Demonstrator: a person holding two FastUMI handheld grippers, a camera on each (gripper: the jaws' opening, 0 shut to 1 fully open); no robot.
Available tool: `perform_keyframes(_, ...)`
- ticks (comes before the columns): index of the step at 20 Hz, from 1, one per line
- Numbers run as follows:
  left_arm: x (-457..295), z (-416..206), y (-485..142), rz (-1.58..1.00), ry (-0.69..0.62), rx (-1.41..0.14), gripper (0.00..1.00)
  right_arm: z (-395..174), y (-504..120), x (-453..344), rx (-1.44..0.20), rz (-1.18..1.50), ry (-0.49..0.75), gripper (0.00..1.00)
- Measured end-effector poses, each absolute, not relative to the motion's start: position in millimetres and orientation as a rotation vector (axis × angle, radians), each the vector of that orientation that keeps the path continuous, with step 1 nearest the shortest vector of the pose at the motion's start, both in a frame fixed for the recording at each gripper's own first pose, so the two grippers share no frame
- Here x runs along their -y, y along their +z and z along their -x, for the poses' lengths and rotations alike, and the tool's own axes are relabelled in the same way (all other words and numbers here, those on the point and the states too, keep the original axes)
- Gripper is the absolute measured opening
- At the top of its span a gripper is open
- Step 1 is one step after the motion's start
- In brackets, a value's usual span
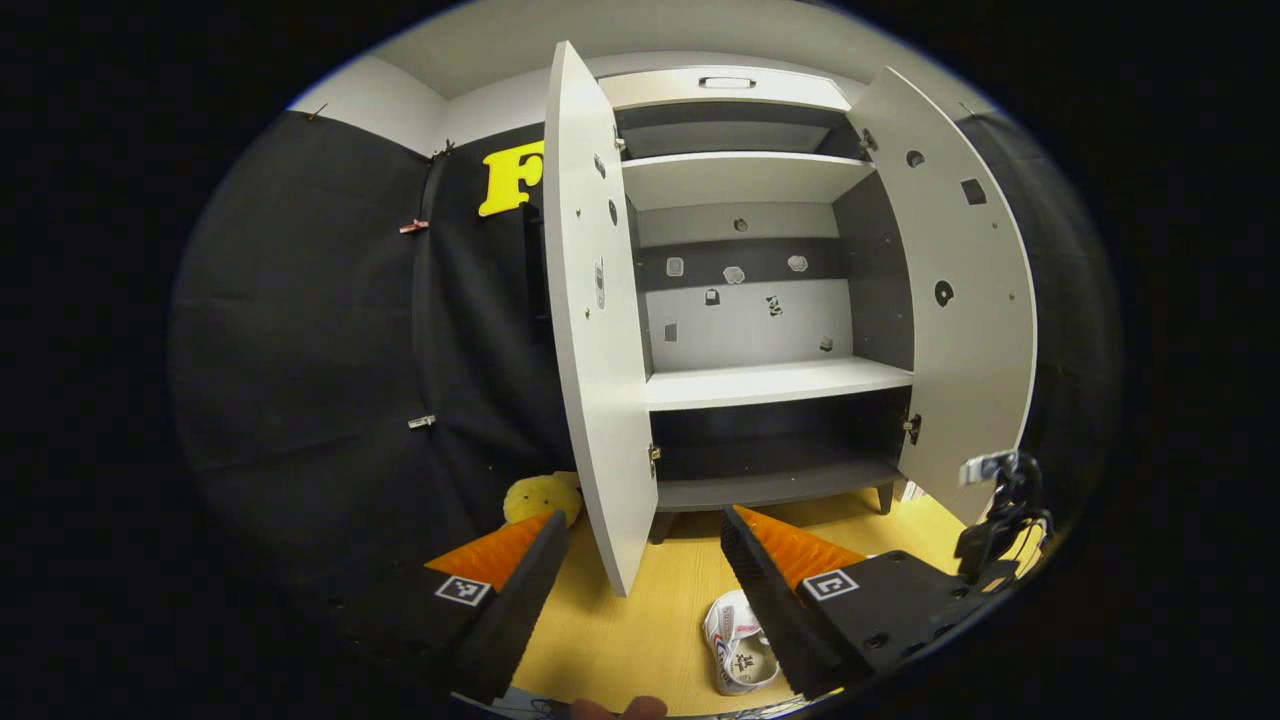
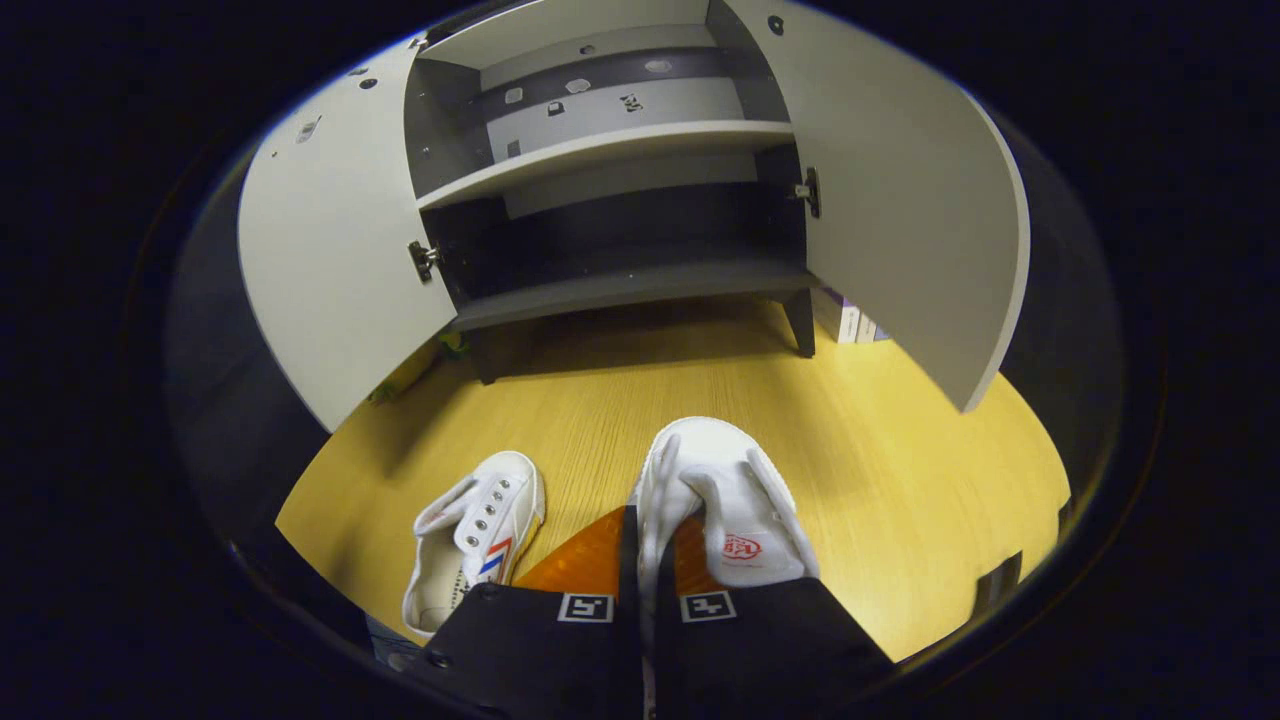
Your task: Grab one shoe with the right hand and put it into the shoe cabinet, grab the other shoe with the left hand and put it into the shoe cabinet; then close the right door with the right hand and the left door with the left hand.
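The grey shoe cabinet stands ahead with its left door and right door swung wide; its shelves hold nothing. My left gripper is open in the air before it. A white shoe lies on the floor below, partly hidden by one finger. In the right gripper view, my right gripper is shut on the side wall of a white shoe, toe towards the cabinet. The other white shoe, with red and blue stripes, lies to its left on the floor.
The floor is yellow wood. A yellow soft toy sits behind the left door by the black cloth wall. A few boxes stand behind the right door. The other gripper shows at the far right of the left gripper view.
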State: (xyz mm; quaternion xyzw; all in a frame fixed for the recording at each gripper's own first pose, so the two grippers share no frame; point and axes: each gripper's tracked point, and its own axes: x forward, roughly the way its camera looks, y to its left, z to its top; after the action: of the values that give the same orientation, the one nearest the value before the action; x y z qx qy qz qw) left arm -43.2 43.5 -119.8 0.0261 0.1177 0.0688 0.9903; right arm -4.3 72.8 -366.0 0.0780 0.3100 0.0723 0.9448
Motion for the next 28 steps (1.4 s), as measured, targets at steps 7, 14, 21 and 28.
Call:
perform_keyframes(7, -51.3, 42.0, -118.8, -0.031, 0.138, -0.224, 0.97, -20.7, -216.8, -77.8, -0.502, -0.126, 0.186, 0.1)
perform_keyframes(14, -26.8, 33.8, -111.1, -0.014, 0.049, -0.197, 0.96, -99.9, -86.0, -99.0, -0.415, -0.14, 0.216, 0.09)
perform_keyframes(21, -18.1, 22.8, -104.8, 0.015, 0.035, -0.177, 0.97, -241.5, -46.9, -89.7, -0.373, -0.065, 0.158, 0.1)
perform_keyframes(28, -25.1, 9.5, -106.0, 0.007, 0.067, -0.182, 0.97, -364.6, -76.7, -89.6, -0.387, 0.013, 0.125, 0.1)
